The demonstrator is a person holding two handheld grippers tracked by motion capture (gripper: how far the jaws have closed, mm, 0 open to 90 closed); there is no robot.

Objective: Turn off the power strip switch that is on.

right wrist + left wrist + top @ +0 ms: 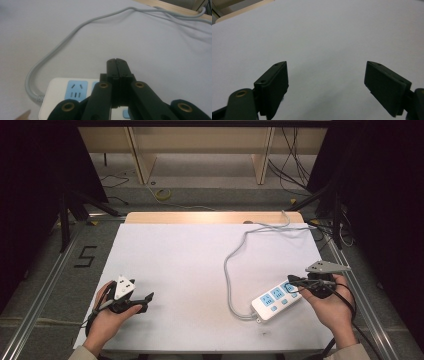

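A white power strip (276, 301) with blue sockets lies at the right of the white table (190, 265), and its grey cable (228, 275) loops back toward the far edge. My right gripper (292, 281) hovers over the strip's far end, jaws pressed together with nothing between them. In the right gripper view the shut gripper (116, 60) stands above the power strip (60, 96), with the cable (75, 28) curving away behind. My left gripper (146, 301) rests at the near left of the table, pointing right. In the left gripper view that gripper (326, 64) is open above bare white surface.
A wooden strip (210, 217) borders the table's far edge, where the cable runs off at the right. Metal rails (45, 285) flank the table on both sides. Loose cables (300, 165) lie on the floor beyond, and a "5" mark (86, 256) is on the floor at left.
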